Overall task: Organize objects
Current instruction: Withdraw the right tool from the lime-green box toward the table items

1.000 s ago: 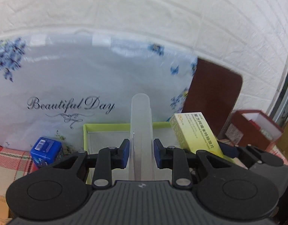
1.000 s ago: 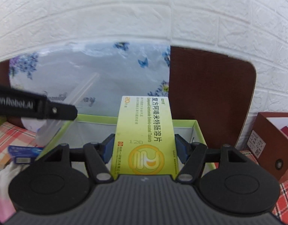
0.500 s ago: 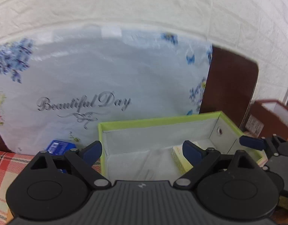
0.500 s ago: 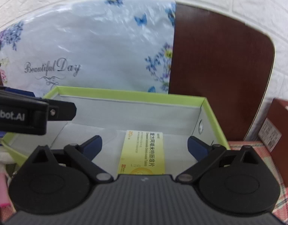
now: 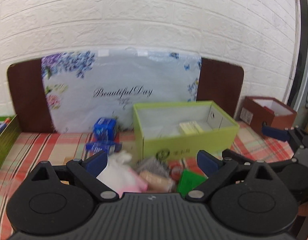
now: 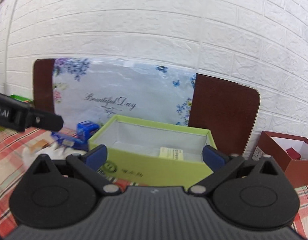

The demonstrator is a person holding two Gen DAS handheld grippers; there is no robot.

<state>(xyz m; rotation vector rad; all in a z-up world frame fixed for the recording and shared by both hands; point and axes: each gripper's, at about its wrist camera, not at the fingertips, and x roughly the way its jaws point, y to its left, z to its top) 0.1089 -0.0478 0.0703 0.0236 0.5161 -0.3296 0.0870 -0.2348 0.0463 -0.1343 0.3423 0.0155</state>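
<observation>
A lime-green open box [image 5: 186, 144] stands on the checked cloth; it also shows in the right wrist view [image 6: 154, 166]. A yellow medicine box [image 5: 191, 127] lies inside it, also seen in the right wrist view [image 6: 172, 153]. My left gripper [image 5: 153, 161] is open and empty, held back over a blurred pile: a pink-white pack [image 5: 122, 174], a tan item [image 5: 156, 180], a green pack [image 5: 189, 182]. My right gripper [image 6: 154, 156] is open and empty, in front of the green box. The clear tube is not visible.
Blue boxes [image 5: 105, 129] lie left of the green box, also in the right wrist view [image 6: 87, 129]. A floral "Beautiful Day" bag [image 5: 122, 92] leans on a brown board [image 6: 224, 112] against the brick wall. A red-brown box [image 5: 270, 114] stands at right. A green tray edge [image 5: 3, 138] is at far left.
Both grippers opened, leaving the clear tube and the yellow medicine box in the green box, then pulled back and away from it.
</observation>
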